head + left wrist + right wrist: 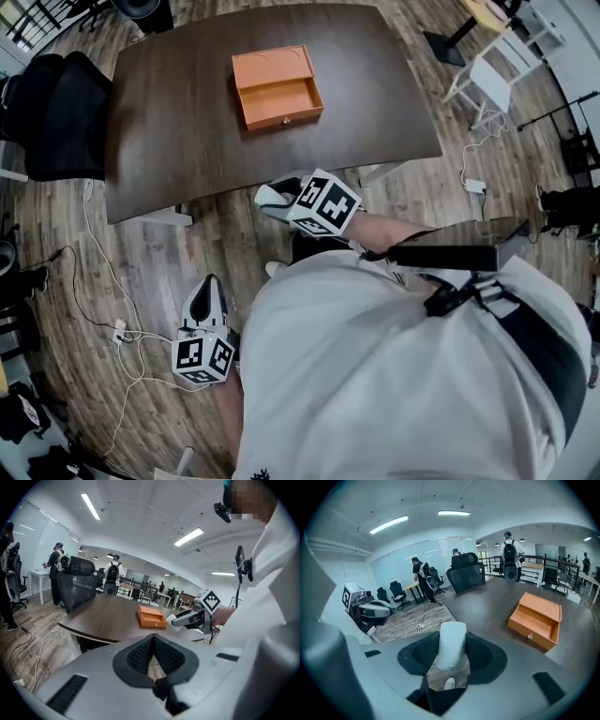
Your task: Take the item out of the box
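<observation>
An orange box [278, 86] lies on the dark wooden table [187, 141] with its drawer pulled out, and the drawer looks empty. It also appears as the orange box [536, 620] ahead and to the right in the right gripper view. My right gripper [274, 198] hangs off the table's near edge, shut on a white padded item [452, 644] that stands upright between the pads. My left gripper [207, 302] hangs low over the floor to the left, shut with nothing in it; its pads [140, 656] meet at the tip.
A black office chair [61, 112] stands at the table's left end. Cables and a power strip [120, 330] lie on the wooden floor near my left gripper. White furniture [492, 82] stands to the right of the table. Several people stand at the desks behind [60, 564].
</observation>
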`<action>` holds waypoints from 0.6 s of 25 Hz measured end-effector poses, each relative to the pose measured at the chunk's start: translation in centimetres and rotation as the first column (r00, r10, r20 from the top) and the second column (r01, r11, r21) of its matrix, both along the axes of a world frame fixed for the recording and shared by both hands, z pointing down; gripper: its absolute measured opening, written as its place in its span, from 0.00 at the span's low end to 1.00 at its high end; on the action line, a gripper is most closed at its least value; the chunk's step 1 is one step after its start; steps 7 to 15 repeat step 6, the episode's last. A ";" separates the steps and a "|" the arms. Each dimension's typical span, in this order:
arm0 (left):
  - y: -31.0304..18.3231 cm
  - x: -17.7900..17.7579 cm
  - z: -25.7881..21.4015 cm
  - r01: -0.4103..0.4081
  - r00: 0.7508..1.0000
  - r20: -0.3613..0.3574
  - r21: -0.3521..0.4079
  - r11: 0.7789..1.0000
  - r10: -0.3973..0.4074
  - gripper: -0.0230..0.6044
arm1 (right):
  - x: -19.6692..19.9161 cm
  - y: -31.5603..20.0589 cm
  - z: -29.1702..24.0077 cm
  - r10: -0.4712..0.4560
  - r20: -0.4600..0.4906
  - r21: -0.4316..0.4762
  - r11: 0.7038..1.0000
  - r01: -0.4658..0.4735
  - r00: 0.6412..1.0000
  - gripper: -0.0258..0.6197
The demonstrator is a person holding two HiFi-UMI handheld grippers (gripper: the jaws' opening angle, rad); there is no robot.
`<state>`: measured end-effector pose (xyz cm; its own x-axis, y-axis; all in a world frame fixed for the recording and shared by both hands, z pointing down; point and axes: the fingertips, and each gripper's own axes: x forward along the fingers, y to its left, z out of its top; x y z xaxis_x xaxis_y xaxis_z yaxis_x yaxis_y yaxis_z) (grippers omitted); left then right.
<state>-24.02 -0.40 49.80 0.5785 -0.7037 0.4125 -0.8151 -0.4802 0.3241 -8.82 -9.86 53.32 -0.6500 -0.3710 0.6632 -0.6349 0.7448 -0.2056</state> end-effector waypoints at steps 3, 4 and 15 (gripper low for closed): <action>0.0 0.6 -0.1 -0.003 1.000 0.005 0.001 1.000 0.003 0.05 | 0.6 0.1 0.0 0.003 0.005 0.001 1.000 -0.003 1.000 0.30; -0.1 0.8 0.0 0.000 1.000 0.005 0.000 1.000 0.000 0.05 | 0.8 -0.1 0.1 0.001 0.006 0.000 1.000 -0.001 1.000 0.30; -0.6 1.3 0.1 0.006 1.000 0.006 -0.003 1.000 -0.005 0.05 | 1.3 -0.6 0.2 -0.004 0.007 -0.004 1.000 0.004 1.000 0.30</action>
